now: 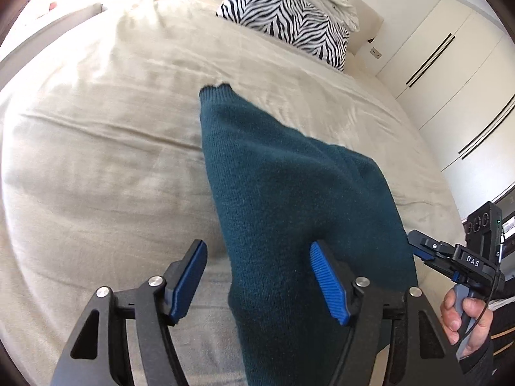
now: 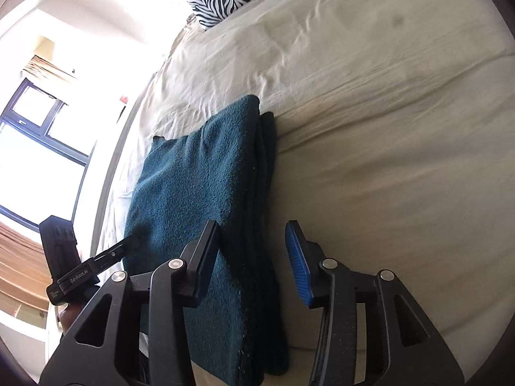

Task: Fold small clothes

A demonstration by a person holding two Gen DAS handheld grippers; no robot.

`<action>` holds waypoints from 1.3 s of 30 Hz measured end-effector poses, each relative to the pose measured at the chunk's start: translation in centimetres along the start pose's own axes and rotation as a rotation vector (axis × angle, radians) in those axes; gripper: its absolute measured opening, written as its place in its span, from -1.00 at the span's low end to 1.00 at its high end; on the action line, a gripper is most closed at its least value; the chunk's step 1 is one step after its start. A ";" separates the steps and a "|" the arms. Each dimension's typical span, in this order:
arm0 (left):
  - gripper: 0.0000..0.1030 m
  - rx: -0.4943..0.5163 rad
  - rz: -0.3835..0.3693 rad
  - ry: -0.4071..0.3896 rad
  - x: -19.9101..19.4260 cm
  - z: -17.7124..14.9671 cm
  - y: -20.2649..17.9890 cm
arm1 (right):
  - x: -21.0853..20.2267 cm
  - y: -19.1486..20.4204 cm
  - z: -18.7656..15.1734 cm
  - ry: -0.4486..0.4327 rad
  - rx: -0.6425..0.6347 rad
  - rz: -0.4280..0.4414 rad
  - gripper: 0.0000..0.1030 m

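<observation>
The teal knit garment (image 1: 289, 212) lies folded into a long strip on the beige bedspread (image 1: 96, 160) between your 2 tools, and it looks soft, thick and limp, so it will likely sag and slide apart unless you pinch all layers at a corner or the stacked edge seen in the right wrist view. Your left gripper (image 1: 257, 276) and right gripper (image 2: 254, 251) both stand spread wide with nothing clamped. The near end of the garment runs out of frame under both tools, and you cannot tell the layer count.
</observation>
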State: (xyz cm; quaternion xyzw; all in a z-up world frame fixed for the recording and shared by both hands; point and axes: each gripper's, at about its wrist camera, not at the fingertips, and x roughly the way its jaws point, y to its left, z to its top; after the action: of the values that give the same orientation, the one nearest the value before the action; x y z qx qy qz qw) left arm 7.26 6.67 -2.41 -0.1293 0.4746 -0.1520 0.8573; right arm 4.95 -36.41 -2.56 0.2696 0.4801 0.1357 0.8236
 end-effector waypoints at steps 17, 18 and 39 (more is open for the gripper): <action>1.00 0.292 0.456 -0.814 -20.6 -3.1 -10.6 | -18.6 14.0 -5.2 -0.780 -0.409 -0.277 1.00; 1.00 0.291 0.460 -0.776 -20.9 -2.9 -10.6 | -19.3 14.6 -5.0 -0.779 -0.414 -0.275 1.00; 1.00 0.122 0.416 -0.222 -10.3 -5.7 -6.1 | -12.0 12.4 -7.6 -0.315 -0.288 -0.409 1.00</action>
State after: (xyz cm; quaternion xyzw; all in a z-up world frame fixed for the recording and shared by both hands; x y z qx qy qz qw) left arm -3.65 4.59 4.88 0.0074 0.3838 0.0146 0.9233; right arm -7.16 -29.68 10.15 0.0653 0.3665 -0.0101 0.9281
